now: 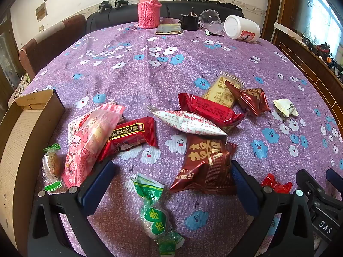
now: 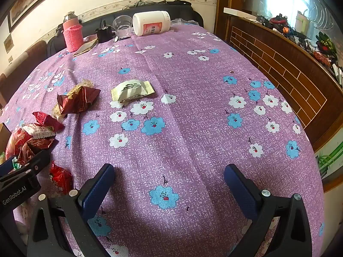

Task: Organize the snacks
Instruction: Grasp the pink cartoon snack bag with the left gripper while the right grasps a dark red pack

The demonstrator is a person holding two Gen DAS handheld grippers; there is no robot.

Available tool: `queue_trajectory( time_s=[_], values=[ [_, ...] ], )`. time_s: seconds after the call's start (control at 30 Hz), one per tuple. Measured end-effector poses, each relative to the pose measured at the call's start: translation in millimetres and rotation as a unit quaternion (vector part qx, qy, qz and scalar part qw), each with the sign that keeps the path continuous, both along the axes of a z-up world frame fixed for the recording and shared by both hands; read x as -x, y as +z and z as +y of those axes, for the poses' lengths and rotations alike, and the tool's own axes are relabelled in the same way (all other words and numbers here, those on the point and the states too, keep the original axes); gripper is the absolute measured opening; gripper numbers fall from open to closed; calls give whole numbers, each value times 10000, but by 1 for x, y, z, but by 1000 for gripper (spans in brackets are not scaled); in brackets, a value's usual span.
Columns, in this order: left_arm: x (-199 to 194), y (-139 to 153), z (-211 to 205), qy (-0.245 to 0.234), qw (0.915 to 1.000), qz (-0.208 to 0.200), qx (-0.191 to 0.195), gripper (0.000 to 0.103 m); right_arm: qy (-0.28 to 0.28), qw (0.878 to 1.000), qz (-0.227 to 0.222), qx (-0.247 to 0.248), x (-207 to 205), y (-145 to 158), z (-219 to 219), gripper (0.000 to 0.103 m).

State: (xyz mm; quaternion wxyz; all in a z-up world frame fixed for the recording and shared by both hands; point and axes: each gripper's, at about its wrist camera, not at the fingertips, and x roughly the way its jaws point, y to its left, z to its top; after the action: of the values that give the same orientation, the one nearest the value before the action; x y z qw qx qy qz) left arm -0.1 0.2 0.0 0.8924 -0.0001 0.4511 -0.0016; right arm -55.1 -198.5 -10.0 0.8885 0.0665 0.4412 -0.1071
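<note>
Several wrapped snacks lie on a purple flowered tablecloth (image 1: 150,75). In the left wrist view my left gripper (image 1: 171,184) is open, low over the cloth, with a green candy (image 1: 154,209) between its fingers and a dark red packet (image 1: 205,165) by its right finger. A pink packet (image 1: 90,141), a red packet (image 1: 130,137), a white packet (image 1: 188,122) and a cream packet (image 1: 286,107) lie beyond. An open cardboard box (image 1: 23,141) stands at the left. My right gripper (image 2: 169,186) is open and empty over bare cloth; the cream packet (image 2: 131,91) lies ahead of it.
At the far edge stand a pink knit-covered flask (image 1: 149,10), a black cup (image 1: 189,22), clear plastic cups (image 1: 211,19) and a white jar on its side (image 1: 242,29). A wooden counter (image 2: 278,60) runs along the right. A small red candy (image 2: 61,178) lies by the left gripper.
</note>
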Motion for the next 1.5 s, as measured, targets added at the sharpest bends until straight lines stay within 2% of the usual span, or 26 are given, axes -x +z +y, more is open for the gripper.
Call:
queue_trajectory(
  time_s=[0.2, 0.43, 0.5, 0.57, 0.63, 0.67, 0.7, 0.73, 0.77, 0.9, 0.97, 1.03, 1.1, 1.17, 1.2, 1.23, 1.27, 1.3, 1.37, 1.5],
  values=[
    [3, 1, 1, -307, 9992, 253, -32, 103, 40, 10000, 14, -13, -1, 0, 3, 102],
    [21, 2, 2, -615, 9973, 407, -47, 103, 218, 9992, 325, -64, 0, 1, 0, 102],
    [30, 4, 5, -719, 9963, 467, 90, 102, 310, 9990, 330, -47, 1, 1, 0, 102],
    [41, 11, 15, -763, 9950, 451, 468, 101, 362, 9988, 325, -45, 3, 1, 0, 102],
    [60, 29, 29, -790, 9939, 163, 750, 101, 374, 9987, 333, -40, 4, 1, 0, 102],
    [69, 38, 34, -804, 9938, -20, 771, 101, 400, 9985, 365, -4, 5, 2, 0, 102],
    [85, 55, 45, -799, 9933, -386, 733, 101, 391, 9984, 386, 104, 6, 5, 0, 97],
    [94, 68, 52, -760, 9927, -628, 691, 101, 348, 9983, 349, 323, 10, 11, 1, 86],
    [101, 79, 60, -717, 9918, -818, 673, 101, 344, 9982, 257, 422, 14, 17, 2, 83],
    [122, 132, 108, -449, 9819, -1677, 761, 101, 689, 9965, -474, 58, 40, 64, 10, 82],
    [123, 146, 123, -340, 9806, -1780, 746, 101, 1015, 9923, -709, -105, 46, 79, 22, 82],
    [116, 155, 142, -217, 9811, -1725, 851, 101, 1300, 9881, -745, -344, 43, 83, 35, 83],
    [109, 151, 155, -249, 9818, -1597, 994, 101, 1621, 9822, -661, -686, 32, 80, 53, 83],
    [99, 142, 165, -244, 9827, -1452, 1121, 101, 1722, 9795, -603, -851, 15, 74, 71, 76],
    [94, 135, 169, -233, 9837, -1331, 1188, 93, 1747, 9788, -592, -895, 6, 72, 81, 66],
    [95, 127, 169, -259, 9840, -1239, 1257, 85, 1773, 9780, -569, -943, -2, 69, 87, 60],
    [89, 120, 169, -321, 9845, -1110, 1323, 70, 1809, 9764, -508, -1068, -17, 67, 97, 58],
    [82, 111, 166, -406, 9854, -947, 1355, 63, 1832, 9752, -477, -1147, -24, 65, 102, 56],
    [68, 98, 158, -526, 9878, -714, 1280, 58, 1901, 9739, -372, -1186, -44, 61, 117, 55],
    [40, 74, 137, -765, 9918, -341, 965, 58, 1881, 9756, -143, -1122, -55, 47, 131, 55]
  ],
)
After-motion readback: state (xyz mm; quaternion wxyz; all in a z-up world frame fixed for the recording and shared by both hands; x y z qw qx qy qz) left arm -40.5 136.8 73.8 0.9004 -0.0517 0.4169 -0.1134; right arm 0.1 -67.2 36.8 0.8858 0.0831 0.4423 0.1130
